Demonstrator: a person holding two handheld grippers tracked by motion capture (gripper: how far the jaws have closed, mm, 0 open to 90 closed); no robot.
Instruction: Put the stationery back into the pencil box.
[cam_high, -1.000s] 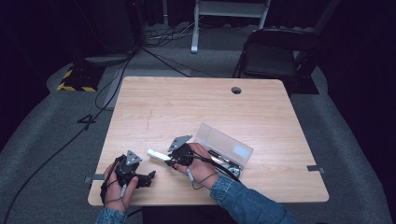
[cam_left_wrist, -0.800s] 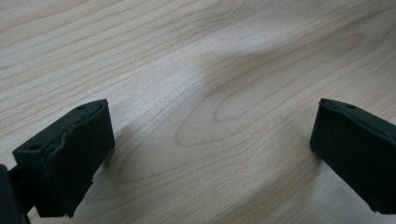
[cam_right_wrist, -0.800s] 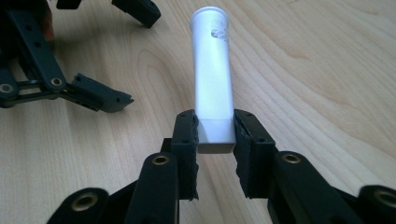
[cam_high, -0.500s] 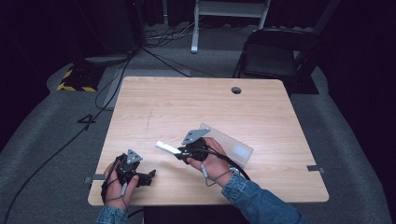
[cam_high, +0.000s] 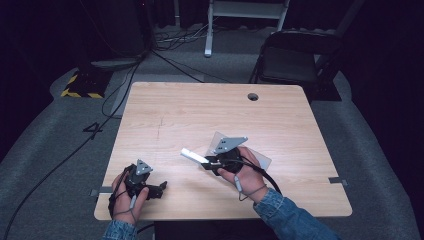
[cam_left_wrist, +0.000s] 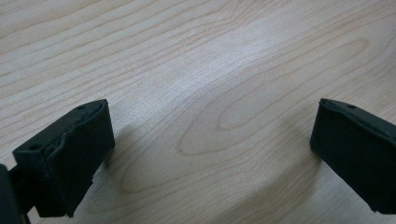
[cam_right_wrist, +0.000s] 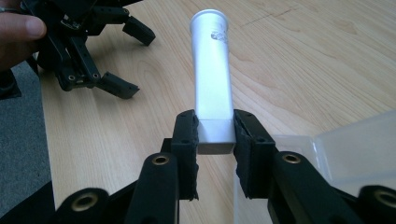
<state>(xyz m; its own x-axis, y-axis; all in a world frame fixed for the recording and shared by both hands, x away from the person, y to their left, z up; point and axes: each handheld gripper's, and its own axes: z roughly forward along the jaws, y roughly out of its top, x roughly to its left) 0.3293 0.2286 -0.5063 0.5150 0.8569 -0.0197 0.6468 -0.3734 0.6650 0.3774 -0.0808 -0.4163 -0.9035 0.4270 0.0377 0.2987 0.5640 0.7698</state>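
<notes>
My right gripper (cam_right_wrist: 215, 140) (cam_high: 206, 163) is shut on the flat end of a white tube (cam_right_wrist: 212, 74) (cam_high: 194, 156), which sticks out over the wooden table (cam_high: 210, 110) toward the left, held off the surface. Behind that hand lies a clear plastic case (cam_high: 260, 159) (cam_right_wrist: 345, 149), lid open. My left gripper (cam_high: 159, 189) rests near the table's front left edge, jaws wide open with bare wood between them (cam_left_wrist: 210, 116). It also appears at the top left of the right gripper view (cam_right_wrist: 100, 56).
A round cable hole (cam_high: 253, 96) sits at the table's far right. A black folding chair (cam_high: 295, 60) stands beyond the far edge, and cables (cam_high: 75, 150) run over the grey floor to the left.
My right hand has lifted the white tube away from the clear case and carried it up and slightly right over the table. The left gripper has stayed put.
</notes>
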